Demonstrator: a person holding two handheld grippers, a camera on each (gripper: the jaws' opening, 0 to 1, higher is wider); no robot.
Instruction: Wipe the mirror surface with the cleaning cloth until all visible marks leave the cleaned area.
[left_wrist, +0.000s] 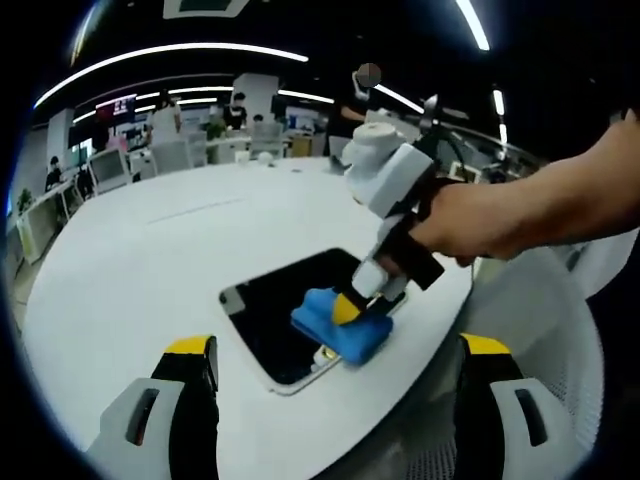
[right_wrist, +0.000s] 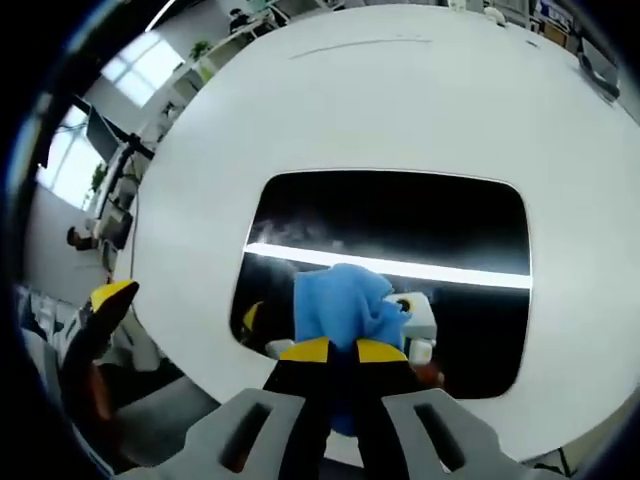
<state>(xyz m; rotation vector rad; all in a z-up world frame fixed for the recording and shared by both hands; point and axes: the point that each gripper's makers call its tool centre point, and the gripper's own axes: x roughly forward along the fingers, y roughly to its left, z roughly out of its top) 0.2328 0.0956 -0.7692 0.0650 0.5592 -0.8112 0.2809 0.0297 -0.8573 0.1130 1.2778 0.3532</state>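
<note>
We see the right gripper (left_wrist: 352, 305) pinching the blue cleaning cloth (left_wrist: 342, 325) and pressing it onto the mirror (left_wrist: 270, 315), which lies flat near the lower centre of the left gripper view, close to the near edge of the round white table (left_wrist: 150, 260). In the right gripper view the cloth (right_wrist: 340, 305) sits bunched between the yellow-tipped jaws, low in the frame, over the dark glass (right_wrist: 400, 215). A faint hazy smear shows in the glass just above the bright reflected light strip, so we judge wiping is not finished.

The left gripper (left_wrist: 335, 385) hangs at the bottom of its own view with jaws spread, holding nothing, well apart from the mirror.

The risks, as we judge them: the mirror lies unsecured near the table rim, so a hard stroke toward that edge could slide it off; the bunched cloth may let the jaw tips scrape the glass.

Behind, toward the upper left of the left gripper view, we see an open office with desks, monitors and ceiling light strips.
</note>
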